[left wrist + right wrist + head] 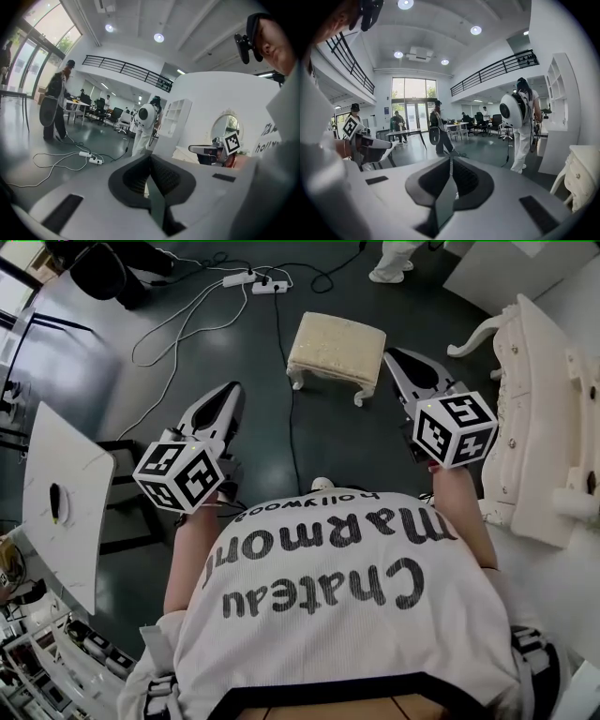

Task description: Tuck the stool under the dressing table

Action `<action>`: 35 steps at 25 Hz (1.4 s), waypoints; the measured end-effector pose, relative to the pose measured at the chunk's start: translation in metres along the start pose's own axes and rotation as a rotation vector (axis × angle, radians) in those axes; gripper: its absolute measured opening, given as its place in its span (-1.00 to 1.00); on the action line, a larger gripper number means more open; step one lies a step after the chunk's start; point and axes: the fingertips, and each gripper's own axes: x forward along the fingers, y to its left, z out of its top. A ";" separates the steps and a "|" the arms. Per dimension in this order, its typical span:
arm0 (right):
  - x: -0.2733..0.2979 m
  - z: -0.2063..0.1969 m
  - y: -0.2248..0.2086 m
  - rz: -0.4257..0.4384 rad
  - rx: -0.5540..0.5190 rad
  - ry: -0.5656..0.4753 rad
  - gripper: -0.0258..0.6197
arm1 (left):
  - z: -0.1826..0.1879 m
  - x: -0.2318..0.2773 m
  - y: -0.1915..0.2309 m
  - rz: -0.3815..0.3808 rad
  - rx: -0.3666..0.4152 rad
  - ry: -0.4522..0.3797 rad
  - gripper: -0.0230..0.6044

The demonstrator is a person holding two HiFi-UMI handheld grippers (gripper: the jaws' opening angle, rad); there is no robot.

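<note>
A cream cushioned stool (336, 351) with white legs stands on the dark floor ahead of me, away from the white dressing table (539, 418) at the right. My left gripper (228, 393) hangs shut and empty to the stool's near left. Close to the stool's right corner, my right gripper (395, 356) is also shut with nothing in it. In the left gripper view the jaws (150, 158) meet in a closed line, and the same shows in the right gripper view (450, 162). The gripper bodies hide the stool in both gripper views.
Cables and power strips (253, 282) lie on the floor beyond the stool. A white table (61, 502) stands at my left. A person in white (520, 126) stands near the dressing table's far end (581, 178), others farther off.
</note>
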 end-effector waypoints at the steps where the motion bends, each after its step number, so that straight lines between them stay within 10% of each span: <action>1: 0.004 -0.002 -0.007 0.002 0.006 0.003 -0.81 | 0.000 0.008 0.000 -0.002 -0.002 0.003 -0.85; 19: 0.070 -0.064 -0.049 0.009 0.181 0.113 -0.81 | -0.045 0.083 0.040 -0.019 -0.063 0.159 -0.85; 35: 0.194 0.015 -0.087 -0.120 0.236 0.059 -0.81 | 0.069 0.190 0.148 -0.155 0.026 0.190 -0.85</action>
